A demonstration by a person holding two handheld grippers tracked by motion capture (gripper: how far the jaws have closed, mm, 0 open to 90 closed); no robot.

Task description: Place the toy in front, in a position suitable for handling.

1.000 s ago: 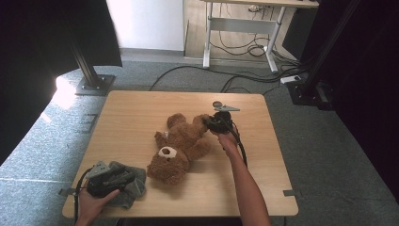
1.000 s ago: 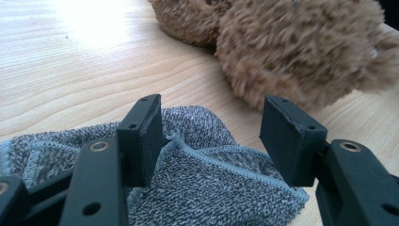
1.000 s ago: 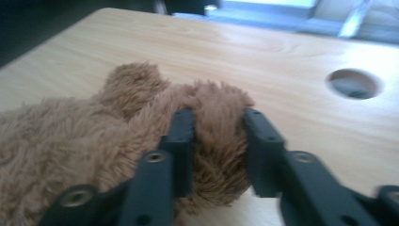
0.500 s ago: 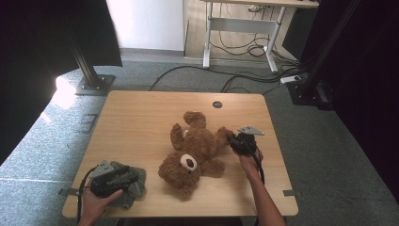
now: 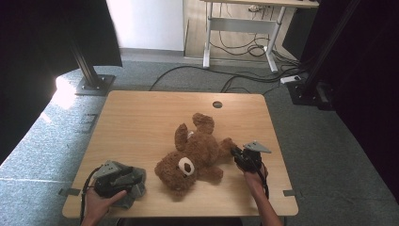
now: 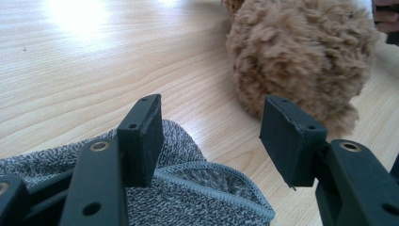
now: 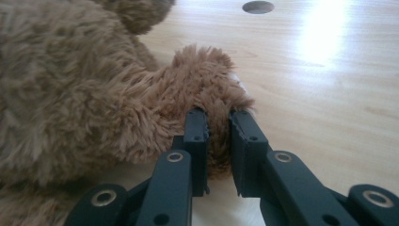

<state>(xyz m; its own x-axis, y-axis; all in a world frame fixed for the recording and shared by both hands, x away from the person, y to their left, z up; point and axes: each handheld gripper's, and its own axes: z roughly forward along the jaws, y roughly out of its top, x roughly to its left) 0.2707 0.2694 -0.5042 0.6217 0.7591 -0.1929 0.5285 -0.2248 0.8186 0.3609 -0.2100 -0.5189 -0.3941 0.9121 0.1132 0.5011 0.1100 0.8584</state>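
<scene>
Teddy bear: a fluffy brown plush teddy bear [image 5: 195,153] with a pale muzzle lies on its back on the light wooden desk [image 5: 141,117], right of the desk's middle and towards the person's edge, its head nearest that edge and its legs pointing away.
Right gripper: the black right gripper [image 5: 238,155] sits at the bear's right-hand side, touching it; in the right gripper view [image 7: 217,123] its jaws are pinched tight on a tuft of one furry brown limb, having just closed that last bit on it.
Right hand: the person's right hand [image 5: 254,178] holds that tool from the near edge, just beside the bear.
Left gripper: the black left gripper [image 5: 126,179] rests to the left of the bear's head, near it but apart; in the left gripper view [image 6: 214,136] its jaws stand parted with nothing between the pads.
Grey cloth: a speckled grey knitted cloth [image 6: 197,188] with a stitched hem lies under the left gripper, left of the bear's head and not touching it.
Left hand: the left hand [image 5: 101,202] grips the tool from below, left of the bear.
Cable hole: a small round dark hole [image 5: 217,104] in the desk lies beyond the bear's feet.
</scene>
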